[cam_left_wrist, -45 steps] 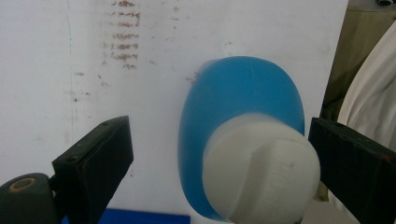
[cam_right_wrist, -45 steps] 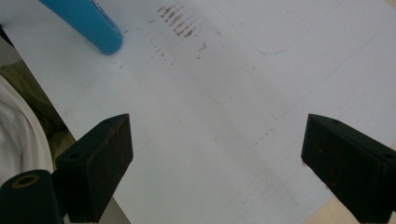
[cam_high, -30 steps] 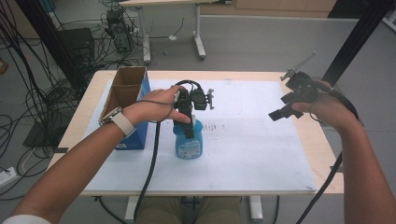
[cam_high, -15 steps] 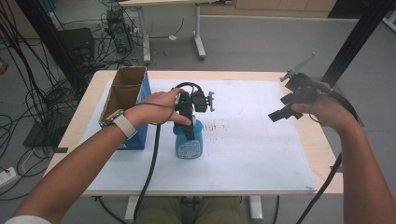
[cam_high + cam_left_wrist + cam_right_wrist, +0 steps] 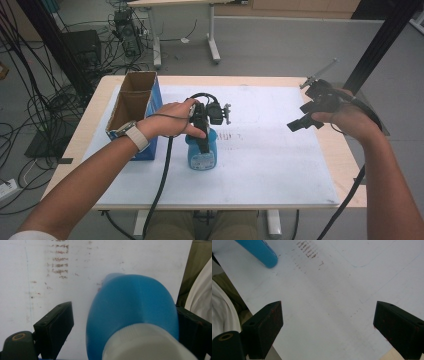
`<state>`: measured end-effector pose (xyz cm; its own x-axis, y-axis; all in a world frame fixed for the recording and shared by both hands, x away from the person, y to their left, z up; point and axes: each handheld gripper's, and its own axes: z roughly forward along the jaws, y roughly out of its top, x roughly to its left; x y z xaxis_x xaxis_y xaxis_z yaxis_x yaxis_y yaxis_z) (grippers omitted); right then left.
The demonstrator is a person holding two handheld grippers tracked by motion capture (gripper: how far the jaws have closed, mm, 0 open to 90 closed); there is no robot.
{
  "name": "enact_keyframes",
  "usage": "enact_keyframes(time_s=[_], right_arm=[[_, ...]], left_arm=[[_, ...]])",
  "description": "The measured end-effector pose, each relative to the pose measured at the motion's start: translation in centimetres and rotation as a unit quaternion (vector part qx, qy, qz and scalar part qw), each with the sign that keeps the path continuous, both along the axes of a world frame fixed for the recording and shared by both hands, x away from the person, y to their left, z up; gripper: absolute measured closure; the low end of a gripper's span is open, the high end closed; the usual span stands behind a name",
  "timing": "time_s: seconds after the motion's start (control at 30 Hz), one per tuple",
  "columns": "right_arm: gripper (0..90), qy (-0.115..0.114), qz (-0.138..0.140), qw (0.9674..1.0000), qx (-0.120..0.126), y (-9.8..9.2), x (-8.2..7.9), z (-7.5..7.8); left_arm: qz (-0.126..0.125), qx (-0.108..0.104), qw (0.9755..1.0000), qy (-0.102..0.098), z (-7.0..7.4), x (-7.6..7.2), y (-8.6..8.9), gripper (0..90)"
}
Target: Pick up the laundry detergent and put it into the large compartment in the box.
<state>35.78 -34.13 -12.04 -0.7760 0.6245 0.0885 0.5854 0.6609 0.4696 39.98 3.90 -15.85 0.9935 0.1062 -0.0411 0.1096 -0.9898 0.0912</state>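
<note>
A blue bottle with a white cap stands upright on the white sheet, left of the middle. My left gripper points down over its top. In the left gripper view the bottle sits between the jaws, which have just been closing. The right jaw is against the bottle's side, while a gap shows between the left jaw and the bottle. My right gripper hovers above the table's right side, open with nothing between its jaws. The bottle's base shows at the top left of the right gripper view.
An open cardboard box with blue sides stands at the table's left edge, close to my left forearm. A white sheet with faint reddish marks covers most of the wooden table. Cables and another table lie on the floor beyond.
My left hand has stayed at the bottle's top with only a slight shift. The right hand has not moved.
</note>
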Motion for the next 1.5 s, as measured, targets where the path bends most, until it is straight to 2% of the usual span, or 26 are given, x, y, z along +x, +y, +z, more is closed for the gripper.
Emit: enact_keyframes(time_s=[1.0, 1.33, 1.5], right_arm=[[9.0, -0.001, 0.000, 1.0000, 0.001, -0.07, -0.16, -0.02], [9.1, -0.003, -0.001, 1.0000, 0.002, -0.19, -0.26, -0.01], [9.1, -0.003, -0.002, 1.0000, 0.001, -0.20, -0.31, 0.06]], left_arm=[[-0.010, -0.006, 0.9999, -0.012, -0.14, -0.68, 0.34, 29.3], [-0.010, -0.008, 0.9999, 0.000, -0.25, -0.29, 0.42, 38.3], [-0.010, -0.009, 0.9999, -0.001, -0.23, -0.33, 0.44, 39.1]])
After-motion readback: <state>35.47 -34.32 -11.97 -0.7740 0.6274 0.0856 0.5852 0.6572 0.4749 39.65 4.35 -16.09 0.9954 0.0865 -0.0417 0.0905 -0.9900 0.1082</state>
